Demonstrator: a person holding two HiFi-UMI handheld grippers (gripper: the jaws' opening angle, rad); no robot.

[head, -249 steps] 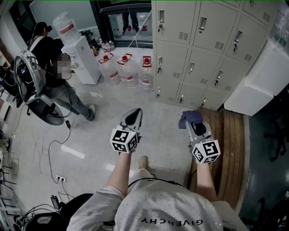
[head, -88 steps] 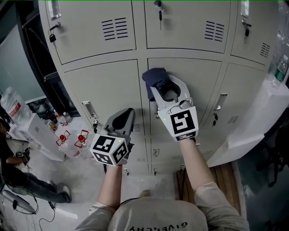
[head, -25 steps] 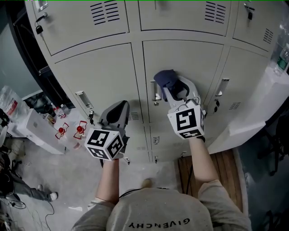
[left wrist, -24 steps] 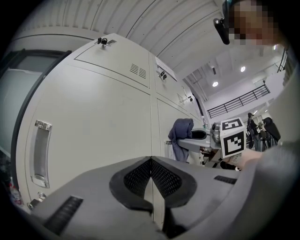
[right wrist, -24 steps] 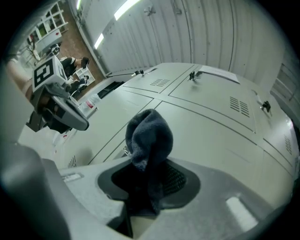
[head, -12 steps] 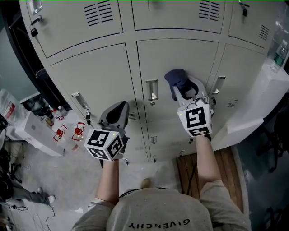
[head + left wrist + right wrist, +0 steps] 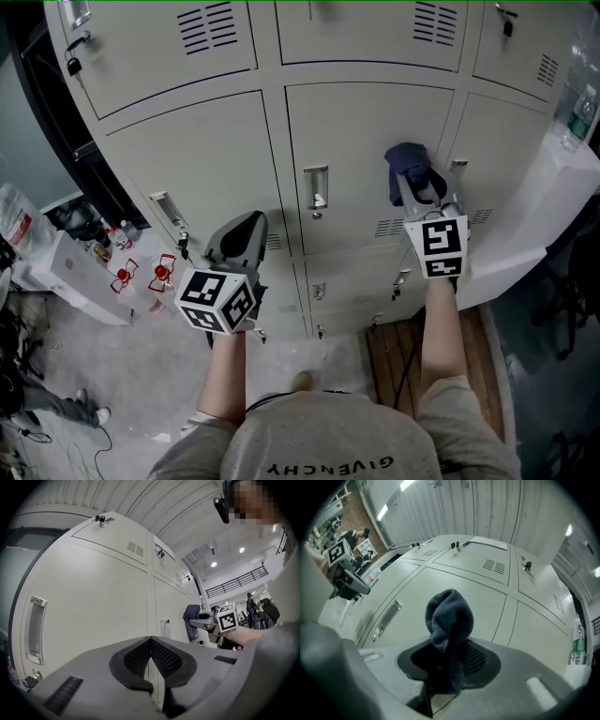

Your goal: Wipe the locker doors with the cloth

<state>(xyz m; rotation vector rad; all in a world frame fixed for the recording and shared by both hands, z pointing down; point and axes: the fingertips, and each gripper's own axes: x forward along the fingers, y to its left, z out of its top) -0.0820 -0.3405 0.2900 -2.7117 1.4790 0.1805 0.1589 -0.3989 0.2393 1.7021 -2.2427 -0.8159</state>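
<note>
Head view is showing the right gripper (image 7: 413,184) clamping the cloth (image 7: 406,157) at one door (image 7: 361,131), the left gripper (image 7: 251,223) idling pinched empty; other doors are likely awaiting wiping.

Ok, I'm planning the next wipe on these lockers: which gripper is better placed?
Right, probably. The right gripper is shut on the cloth, held up at the locker door. The left gripper is shut on nothing and hangs lower.

Left arm (image 7: 225,370) held forward, low. Right arm (image 7: 438,328) stretched further out, higher. Left gripper (image 7: 251,225): jaws pressed together, nothing between. Right gripper (image 7: 415,180): jaws clamped on cloth (image 7: 449,613), bunched past the tips.
</note>
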